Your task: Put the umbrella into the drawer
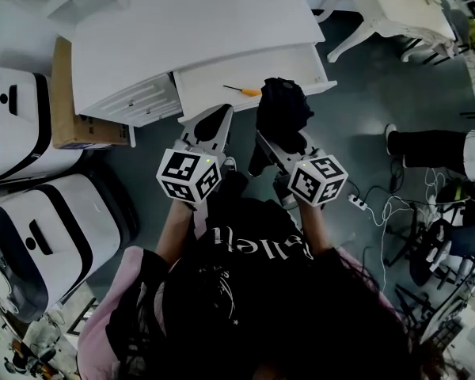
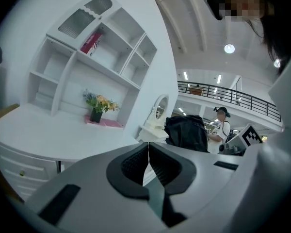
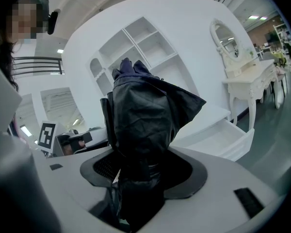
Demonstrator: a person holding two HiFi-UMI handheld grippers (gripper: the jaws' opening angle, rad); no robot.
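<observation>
A black folded umbrella (image 1: 283,111) is held upright over the front of the open white drawer (image 1: 222,77), with my right gripper (image 1: 269,142) shut on its lower part. In the right gripper view the umbrella (image 3: 143,115) fills the space between the jaws, and the open drawer (image 3: 223,135) lies beyond it to the right. My left gripper (image 1: 214,125) hovers just left of it, shut and empty; its jaws (image 2: 148,152) meet with nothing between them. The umbrella (image 2: 186,132) also shows in the left gripper view. An orange-handled screwdriver (image 1: 245,91) lies in the drawer.
The white desk (image 1: 190,30) has closed drawers (image 1: 138,101) on its left. A cardboard box (image 1: 67,109) and two white cases (image 1: 32,228) stand at the left. A white carved table (image 1: 396,10), a person's leg (image 1: 427,149) and floor cables (image 1: 380,208) are at the right.
</observation>
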